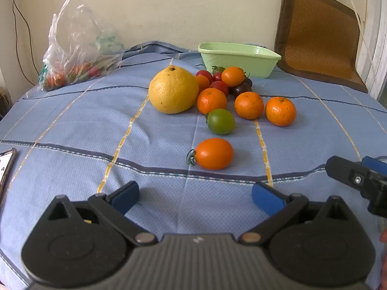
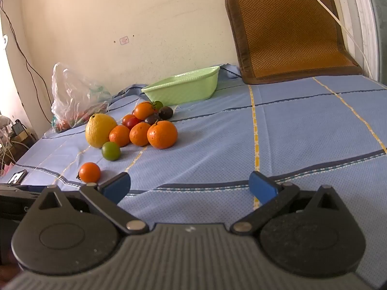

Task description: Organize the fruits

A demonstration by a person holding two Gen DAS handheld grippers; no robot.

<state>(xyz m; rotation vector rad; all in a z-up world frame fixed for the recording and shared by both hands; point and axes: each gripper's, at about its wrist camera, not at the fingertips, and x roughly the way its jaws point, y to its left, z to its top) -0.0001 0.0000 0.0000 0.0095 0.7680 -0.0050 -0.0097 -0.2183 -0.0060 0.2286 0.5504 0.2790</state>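
A pile of fruit lies on the blue cloth: a big yellow pomelo (image 1: 173, 90) (image 2: 100, 130), three tangerines (image 1: 280, 111) (image 2: 162, 134), red, dark and orange tomatoes (image 1: 219, 87) (image 2: 142, 110), a green tomato (image 1: 220, 121) (image 2: 111, 151) and, nearest, an orange tomato (image 1: 213, 153) (image 2: 89, 172). Behind them stands an empty light-green basket (image 1: 238, 59) (image 2: 183, 88). My left gripper (image 1: 195, 197) is open, just short of the orange tomato, nothing between its fingers. My right gripper (image 2: 189, 186) is open over bare cloth, right of the fruit; its fingers (image 1: 343, 171) show at the left wrist view's right edge.
A clear plastic bag (image 1: 79, 46) (image 2: 75, 96) with red fruit sits at the back left. A brown woven mat (image 1: 319, 36) (image 2: 290, 31) leans on the wall at the back right. A phone (image 1: 6, 166) (image 2: 17, 176) lies at the cloth's left edge. Cables hang down the wall.
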